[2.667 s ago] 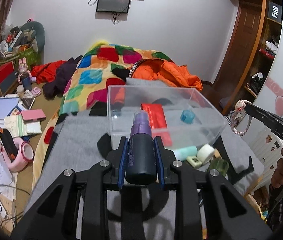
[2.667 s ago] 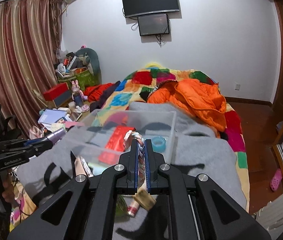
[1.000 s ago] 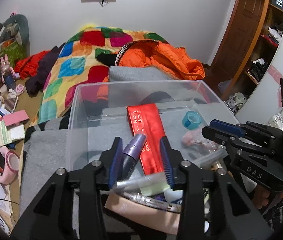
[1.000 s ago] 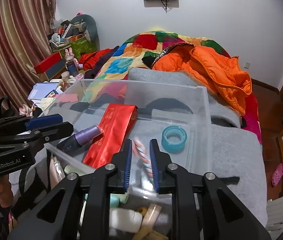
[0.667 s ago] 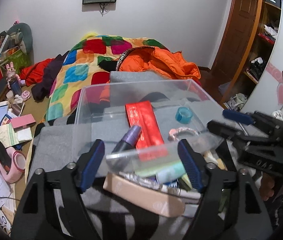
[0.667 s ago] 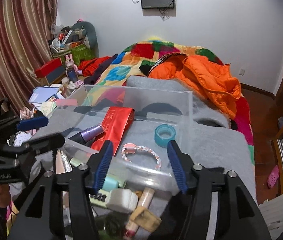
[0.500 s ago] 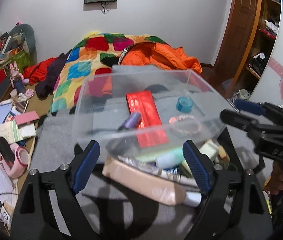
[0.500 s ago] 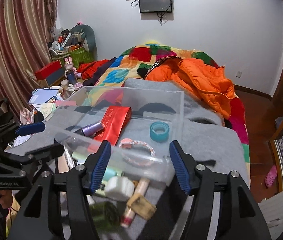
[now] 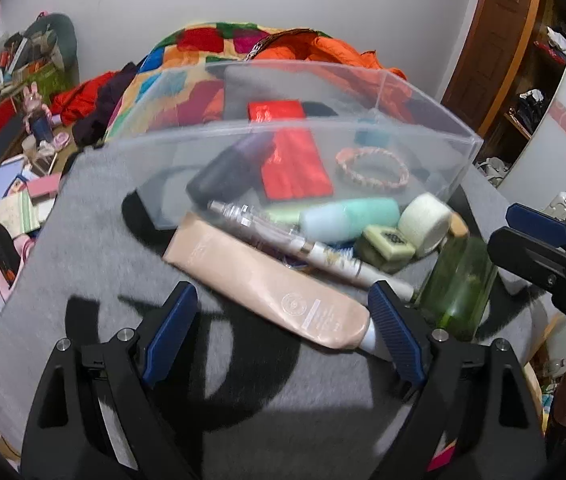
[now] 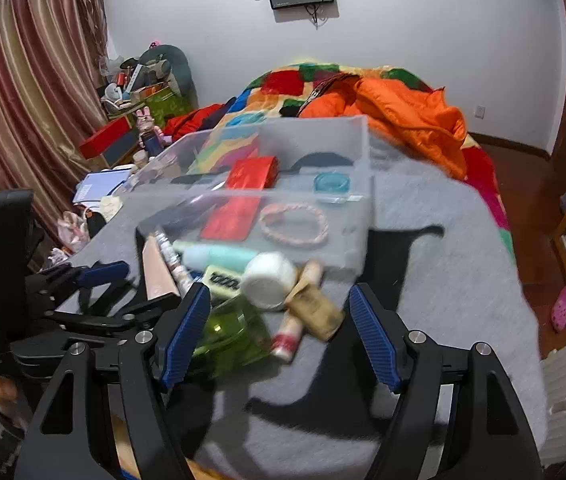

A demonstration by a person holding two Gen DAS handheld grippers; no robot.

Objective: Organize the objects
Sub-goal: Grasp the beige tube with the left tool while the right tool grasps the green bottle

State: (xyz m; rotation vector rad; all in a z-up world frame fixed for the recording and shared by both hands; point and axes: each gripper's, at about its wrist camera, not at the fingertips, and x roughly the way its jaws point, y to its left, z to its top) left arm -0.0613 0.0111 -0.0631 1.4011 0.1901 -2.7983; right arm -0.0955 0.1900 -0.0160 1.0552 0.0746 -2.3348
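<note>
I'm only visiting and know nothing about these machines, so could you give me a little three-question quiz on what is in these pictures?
1. True or false: the braided bracelet lies inside the clear box.
2. Which lies outside the box? A the red packet; B the green bottle; C the teal tape roll.
3. Fill in: the left gripper holds ____.

Key: 1 true. 2 B. 3 nothing; its jaws are wide apart and empty.

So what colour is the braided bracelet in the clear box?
Pink and white twisted bracelet, clearest in the left wrist view.
</note>
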